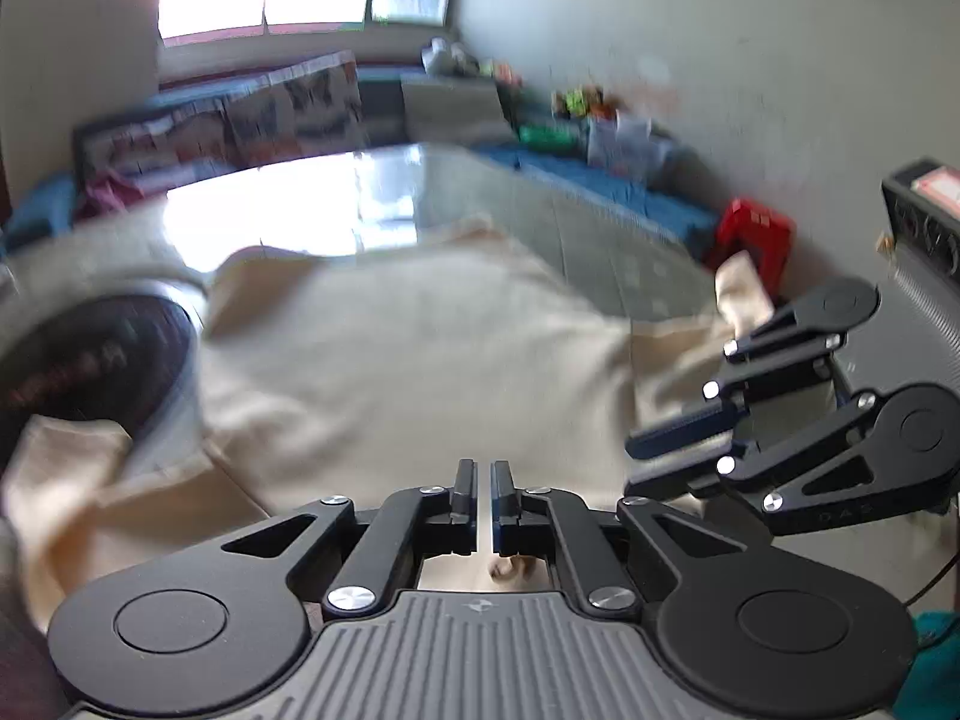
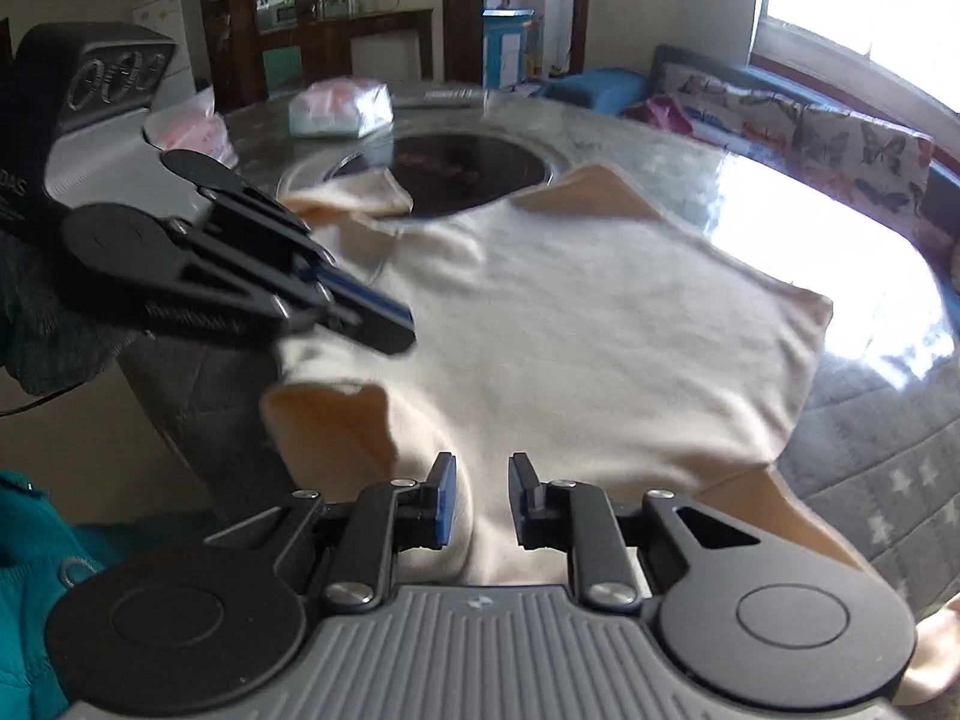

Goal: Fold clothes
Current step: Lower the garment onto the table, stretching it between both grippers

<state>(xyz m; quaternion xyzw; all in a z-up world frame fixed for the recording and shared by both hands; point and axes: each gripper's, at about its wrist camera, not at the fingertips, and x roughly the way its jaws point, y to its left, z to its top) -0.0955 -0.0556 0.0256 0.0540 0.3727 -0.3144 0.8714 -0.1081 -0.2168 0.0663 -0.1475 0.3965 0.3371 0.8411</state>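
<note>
A cream garment point(image 2: 600, 330) lies spread over a round glass table point(image 2: 690, 138), its tan lining showing at the turned-up corners. The same cream garment point(image 1: 420, 360) fills the left wrist view. My left gripper point(image 1: 483, 468) sits at the garment's near edge, jaws almost together with cloth pinched between them. From the right wrist view my left gripper point(image 2: 390, 324) sits at the garment's left edge. My right gripper point(image 2: 482, 468) is open over the near hem, with cloth passing between its fingers. It also shows as my right gripper point(image 1: 636, 462) at the right of the left wrist view.
A dark round inset point(image 2: 468, 174) sits in the table's middle, partly under the garment. Plastic-wrapped packs point(image 2: 342, 105) lie at the far side. A cushioned bench point(image 2: 810, 132) runs below the window. A teal sleeve point(image 2: 30, 570) is at lower left. A red box point(image 1: 756, 234) stands by the wall.
</note>
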